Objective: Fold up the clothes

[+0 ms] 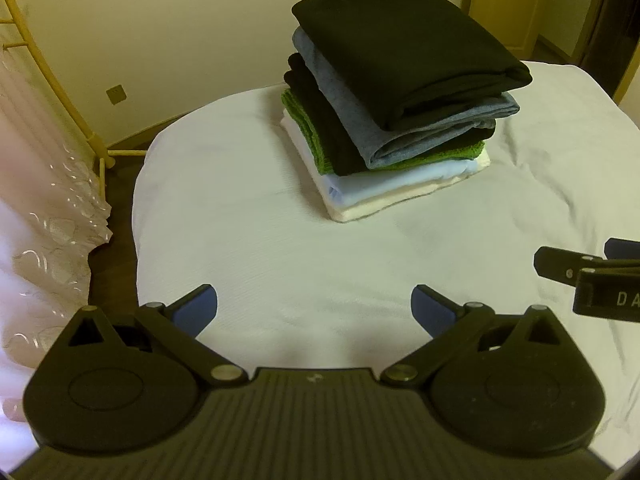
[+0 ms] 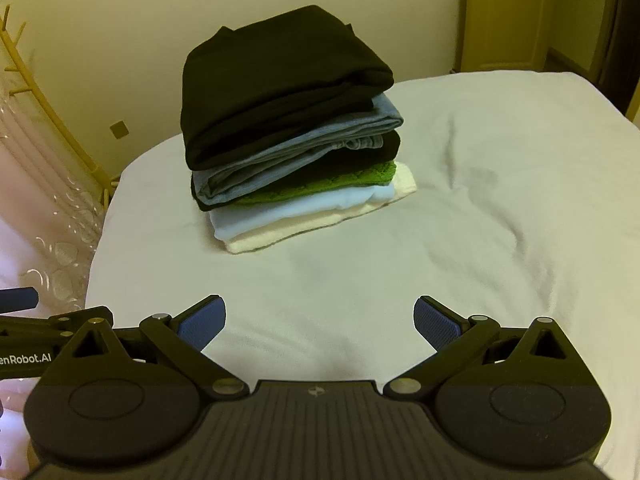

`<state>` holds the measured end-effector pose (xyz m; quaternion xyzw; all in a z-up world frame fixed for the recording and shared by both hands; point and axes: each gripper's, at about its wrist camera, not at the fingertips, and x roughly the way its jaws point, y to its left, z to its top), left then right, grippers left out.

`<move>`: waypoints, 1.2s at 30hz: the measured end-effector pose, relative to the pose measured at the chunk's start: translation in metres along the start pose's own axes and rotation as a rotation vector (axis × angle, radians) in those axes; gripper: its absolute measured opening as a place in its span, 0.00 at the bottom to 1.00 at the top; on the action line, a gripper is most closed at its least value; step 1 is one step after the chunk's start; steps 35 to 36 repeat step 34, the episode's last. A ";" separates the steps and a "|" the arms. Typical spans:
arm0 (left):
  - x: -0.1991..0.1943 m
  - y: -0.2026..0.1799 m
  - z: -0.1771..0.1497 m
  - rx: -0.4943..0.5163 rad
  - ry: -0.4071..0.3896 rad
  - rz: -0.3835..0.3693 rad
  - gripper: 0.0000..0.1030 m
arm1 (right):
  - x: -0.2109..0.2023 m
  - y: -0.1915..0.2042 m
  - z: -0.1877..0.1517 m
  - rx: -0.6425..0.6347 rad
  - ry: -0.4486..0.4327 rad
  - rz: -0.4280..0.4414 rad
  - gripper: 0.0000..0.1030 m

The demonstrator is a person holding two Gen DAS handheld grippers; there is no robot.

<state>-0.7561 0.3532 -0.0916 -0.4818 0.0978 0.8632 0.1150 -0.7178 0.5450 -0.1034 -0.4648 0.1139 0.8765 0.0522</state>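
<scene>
Both grippers — left gripper (image 1: 314,304), right gripper (image 2: 320,318) — hang with fingers spread, grasping nothing; the folded stack (image 1: 396,100) lies ahead of them on the bed (image 1: 248,248), slightly nearer the left

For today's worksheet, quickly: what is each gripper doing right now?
Left gripper: open, holding nothing, above the white sheet.
Right gripper: open, holding nothing.
</scene>
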 end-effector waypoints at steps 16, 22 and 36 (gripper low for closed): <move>0.018 0.000 0.019 0.003 -0.006 0.001 0.99 | 0.021 -0.001 0.019 0.002 0.001 0.004 1.00; 0.022 -0.001 0.024 0.018 -0.011 -0.001 0.99 | 0.024 0.001 0.025 0.003 -0.003 0.003 1.00; 0.021 0.003 0.035 0.015 -0.035 -0.004 0.99 | 0.021 0.007 0.035 0.005 -0.016 -0.005 1.00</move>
